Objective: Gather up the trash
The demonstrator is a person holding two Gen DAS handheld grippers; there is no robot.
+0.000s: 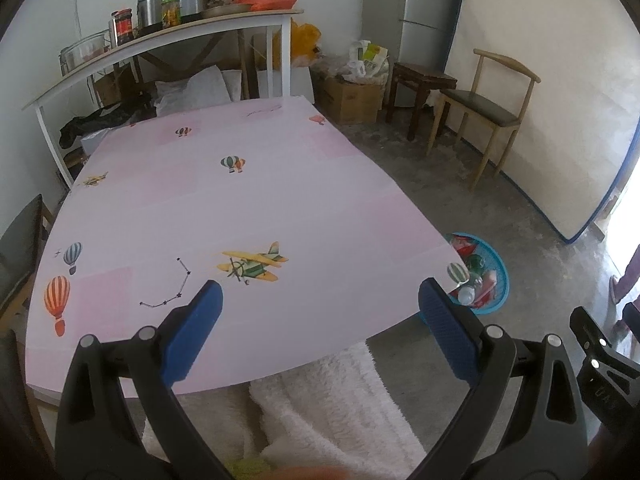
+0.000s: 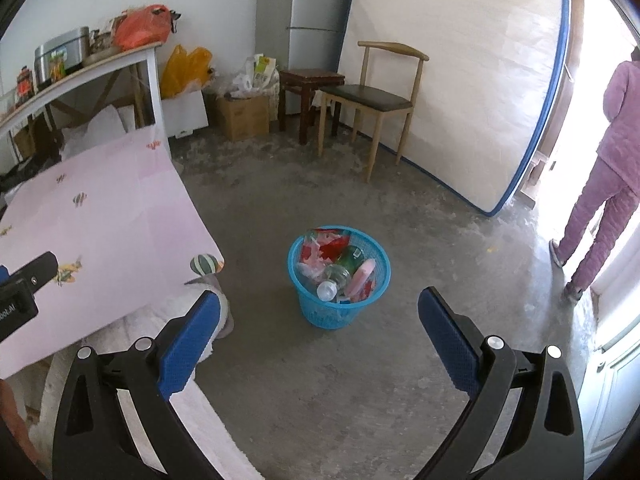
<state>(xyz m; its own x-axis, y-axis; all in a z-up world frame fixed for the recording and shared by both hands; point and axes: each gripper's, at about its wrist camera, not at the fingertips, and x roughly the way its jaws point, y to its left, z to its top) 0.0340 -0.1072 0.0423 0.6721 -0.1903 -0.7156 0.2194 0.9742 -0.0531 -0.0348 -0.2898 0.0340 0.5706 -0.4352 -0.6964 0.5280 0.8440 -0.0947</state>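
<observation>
A blue mesh trash basket point(image 2: 320, 312) stands on the concrete floor just right of the table, holding several items: a clear plastic bottle point(image 2: 332, 284), red wrappers and a pink piece. In the left wrist view the same basket point(image 1: 500, 280) peeks out past the table's right corner. My left gripper point(image 1: 320, 300) is open above the near edge of the pink table point(image 1: 200, 200), nothing between its blue pads. My right gripper point(image 2: 320, 316) is open and held over the floor, with the basket framed between its fingers at a distance. No trash shows on the tabletop.
A wooden chair point(image 2: 376, 96) and a dark stool point(image 2: 310, 80) stand by a leaning mattress point(image 2: 460, 80). A cardboard box point(image 2: 244, 118) and bags sit by the far wall. A white shelf point(image 1: 160, 36) carries pots and jars. A person in purple point(image 2: 608, 160) stands at the doorway.
</observation>
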